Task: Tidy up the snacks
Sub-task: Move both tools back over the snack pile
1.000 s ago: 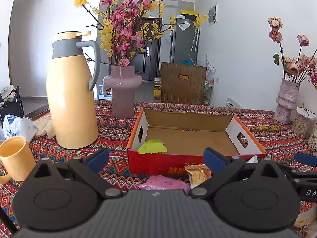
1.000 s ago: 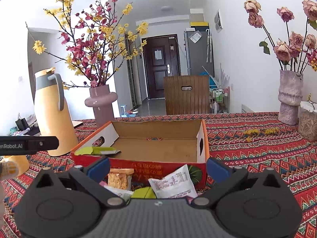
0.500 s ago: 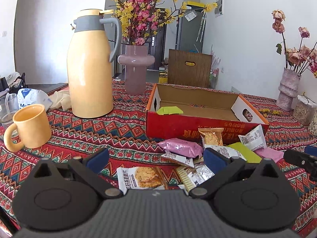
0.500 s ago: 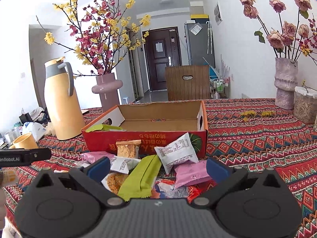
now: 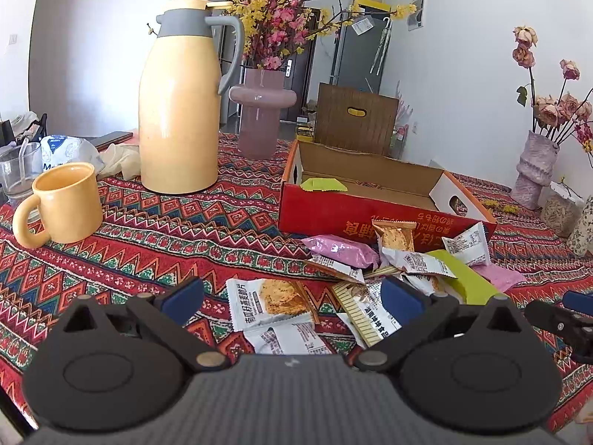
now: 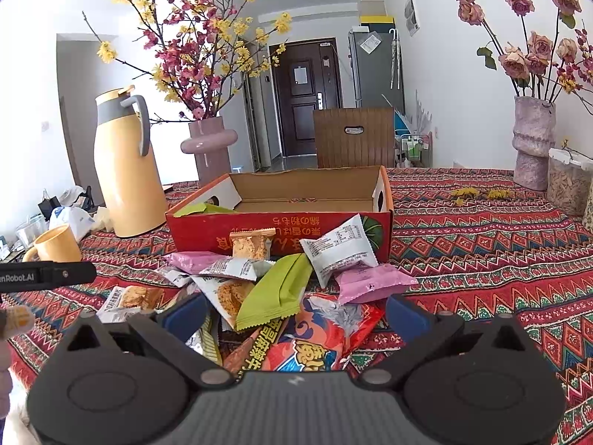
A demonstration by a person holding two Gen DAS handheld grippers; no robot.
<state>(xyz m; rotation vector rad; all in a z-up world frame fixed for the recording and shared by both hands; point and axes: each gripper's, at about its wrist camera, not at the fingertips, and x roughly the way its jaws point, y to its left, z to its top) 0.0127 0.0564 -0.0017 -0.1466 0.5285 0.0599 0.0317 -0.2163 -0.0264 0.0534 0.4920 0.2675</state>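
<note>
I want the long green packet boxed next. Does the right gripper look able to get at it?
Probably yes. The right gripper is open, and the green packet lies on top of the pile just ahead of its fingers, with nothing over it.

A table in a patterned red cloth (image 5: 155, 244) carried a thermos (image 5: 178, 111), mug (image 5: 66, 204), two vases, an open red box (image 6: 281, 230), loose snack packets (image 6: 274, 289), and perhaps a jar at the blurred right edge.
</note>
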